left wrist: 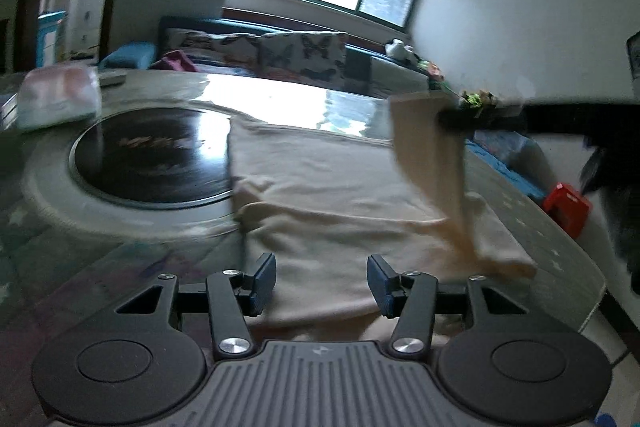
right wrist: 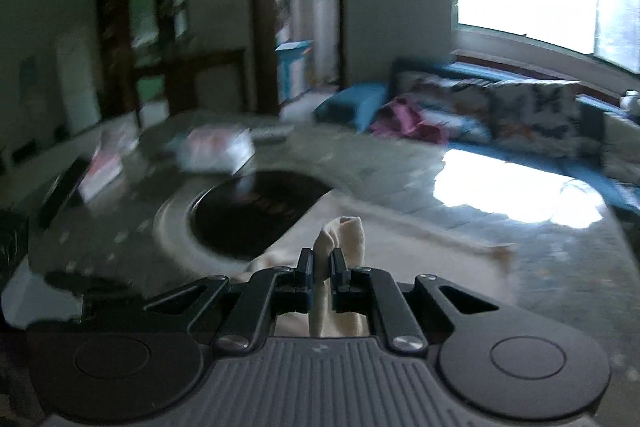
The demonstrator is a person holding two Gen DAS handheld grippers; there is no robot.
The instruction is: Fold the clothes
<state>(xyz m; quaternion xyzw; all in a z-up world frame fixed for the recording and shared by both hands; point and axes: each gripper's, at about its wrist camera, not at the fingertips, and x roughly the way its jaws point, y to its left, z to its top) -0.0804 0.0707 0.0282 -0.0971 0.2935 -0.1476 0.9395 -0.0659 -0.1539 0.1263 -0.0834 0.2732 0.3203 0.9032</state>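
the right gripper (right wrist: 321, 267) pinches a bunched fold of the cream garment (left wrist: 340, 195), lifting one edge off the glass table (left wrist: 120, 267). the left gripper (left wrist: 322, 283) hovers with fingers spread above the near hem. the cloth partly covers what seems a dark round turntable (left wrist: 152, 155).

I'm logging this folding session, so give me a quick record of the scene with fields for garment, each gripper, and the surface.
garment: cream cloth, partly flat, one edge lifted
left gripper: open, above the near part of the cloth
right gripper: shut on a raised fold of the cloth
surface: glass-topped table with dark round centre
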